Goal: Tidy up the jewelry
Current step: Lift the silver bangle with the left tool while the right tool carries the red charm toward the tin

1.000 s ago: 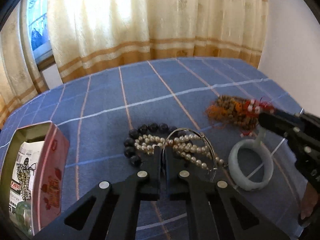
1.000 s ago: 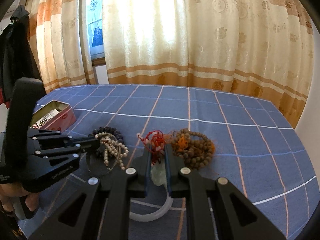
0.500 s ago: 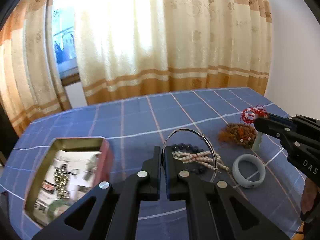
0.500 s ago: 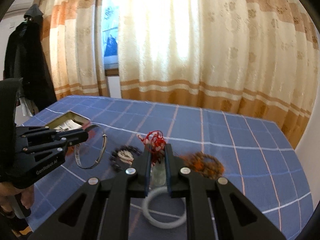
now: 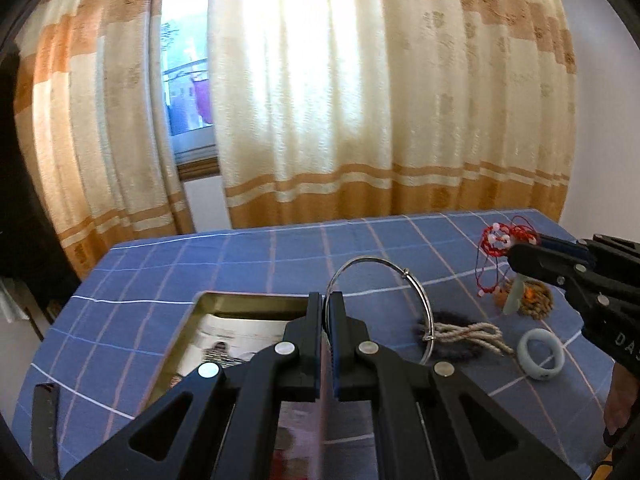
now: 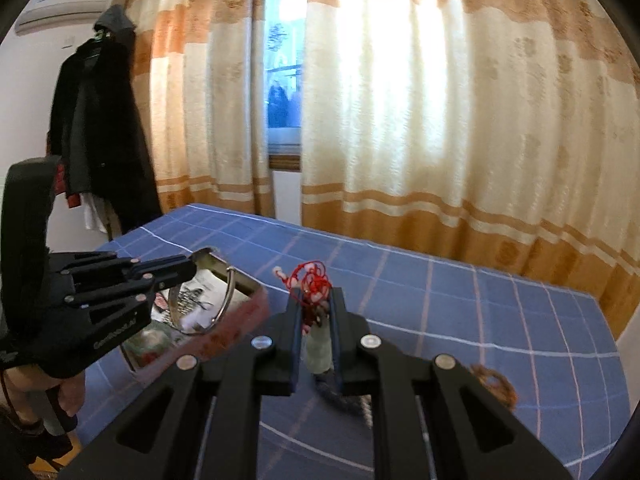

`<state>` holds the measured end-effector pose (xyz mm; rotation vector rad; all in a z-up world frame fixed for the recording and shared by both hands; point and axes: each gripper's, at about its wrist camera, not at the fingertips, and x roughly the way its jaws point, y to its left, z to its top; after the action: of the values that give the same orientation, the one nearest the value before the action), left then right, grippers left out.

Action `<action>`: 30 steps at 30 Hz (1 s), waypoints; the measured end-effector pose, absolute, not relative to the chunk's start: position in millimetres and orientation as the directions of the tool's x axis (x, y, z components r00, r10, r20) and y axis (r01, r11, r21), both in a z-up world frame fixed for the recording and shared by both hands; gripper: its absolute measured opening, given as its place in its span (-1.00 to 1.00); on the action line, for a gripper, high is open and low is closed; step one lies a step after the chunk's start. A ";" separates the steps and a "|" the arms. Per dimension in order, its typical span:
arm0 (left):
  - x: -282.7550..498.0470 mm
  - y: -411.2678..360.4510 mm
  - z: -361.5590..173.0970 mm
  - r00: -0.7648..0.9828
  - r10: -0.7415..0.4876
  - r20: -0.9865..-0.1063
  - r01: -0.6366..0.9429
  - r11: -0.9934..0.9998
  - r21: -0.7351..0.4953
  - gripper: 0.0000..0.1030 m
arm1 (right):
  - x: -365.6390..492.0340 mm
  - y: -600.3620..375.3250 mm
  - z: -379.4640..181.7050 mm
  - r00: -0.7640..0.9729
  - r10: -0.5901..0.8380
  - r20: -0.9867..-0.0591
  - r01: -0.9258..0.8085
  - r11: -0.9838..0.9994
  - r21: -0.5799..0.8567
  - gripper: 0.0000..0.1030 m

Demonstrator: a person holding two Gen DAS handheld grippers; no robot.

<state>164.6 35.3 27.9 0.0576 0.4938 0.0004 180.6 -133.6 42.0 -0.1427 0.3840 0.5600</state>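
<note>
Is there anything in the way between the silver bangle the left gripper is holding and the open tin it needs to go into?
Nothing visible blocks it. The left gripper holds the silver bangle in the air right beside the open tin, whose top is uncovered. The right gripper, holding a red string pendant, is off to the other side.

thin shiny silver metal bangle: polished, smooth | blue checked tablecloth: matt woven cloth | pale green stone-like ring bangle: glossy | open rectangular tin box: dull brassy metal inside
</note>
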 end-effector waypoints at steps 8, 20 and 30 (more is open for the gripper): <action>162.6 87.0 36.7 0.888 0.088 -0.451 -0.077 0.996 0.043 -0.96 | 177.8 -96.7 49.9 0.755 0.537 -0.376 -0.594 0.803 -0.048 -0.72; 175.2 128.7 25.7 0.871 0.126 -0.474 -0.135 0.991 0.016 -0.96 | 190.2 -52.0 40.4 0.693 0.597 -0.405 -0.658 0.753 -0.015 -0.72; 175.3 149.9 7.2 0.845 0.131 -0.518 -0.156 0.988 -0.005 -0.96 | 200.4 -18.7 23.7 0.641 0.625 -0.445 -0.695 0.719 0.009 -0.72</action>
<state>175.3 149.9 7.2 -0.0475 0.5427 0.1516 200.4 -18.7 23.7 -0.1692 0.4418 0.7559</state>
